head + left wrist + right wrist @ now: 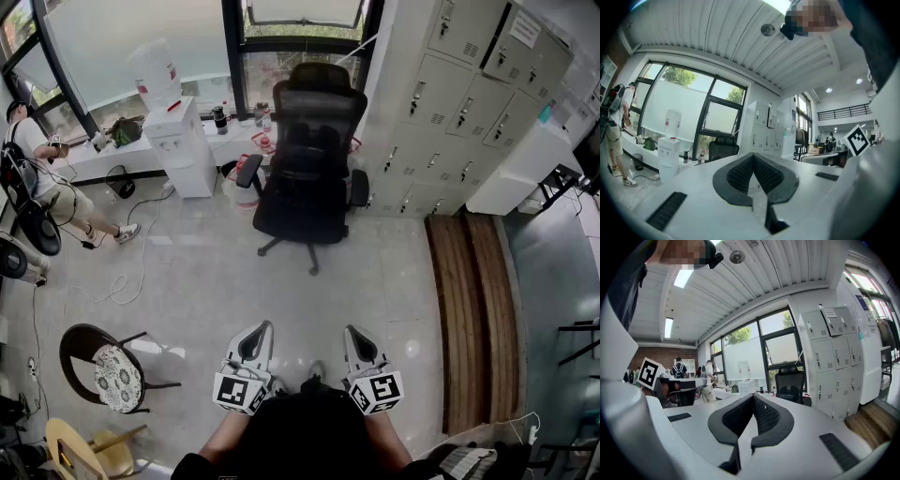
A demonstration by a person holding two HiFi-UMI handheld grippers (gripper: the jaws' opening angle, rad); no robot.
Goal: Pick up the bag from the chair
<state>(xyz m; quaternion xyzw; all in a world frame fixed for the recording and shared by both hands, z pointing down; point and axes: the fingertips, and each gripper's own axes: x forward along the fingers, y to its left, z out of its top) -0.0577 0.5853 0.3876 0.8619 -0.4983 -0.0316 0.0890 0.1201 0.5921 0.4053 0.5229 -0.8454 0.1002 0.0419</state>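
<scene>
While the person stands on a pale, glossy tiled floor (216,281), both tongs sit low in the head view, pointing toward a black mesh office chair (314,112). The left gripper (263,327) has its jaws pressed together with nothing between them. The right gripper (348,331) is likewise closed and empty. The chair stands well apart from both, in front of a tall window (141,37). A dark bulk (305,155) rests on its seat against the backrest. It may be the bag, but black on black it cannot be told from the chair.

Left of the chair stands a white water dispenser (183,145) with a large pale bottle (155,73) upended on top. The bottle carries a red label, its print too small to read. A small dark bottle (218,119) stands on the white window ledge (103,159).

Grey lockers (450,103) fill the right wall. A paper sheet (525,28) is stuck to an upper door, its writing unreadable. A slatted wooden bench (473,309) runs along the right. Near left is a round chair with a floral cushion (117,377). A person (37,169) stands by the ledge at far left.
</scene>
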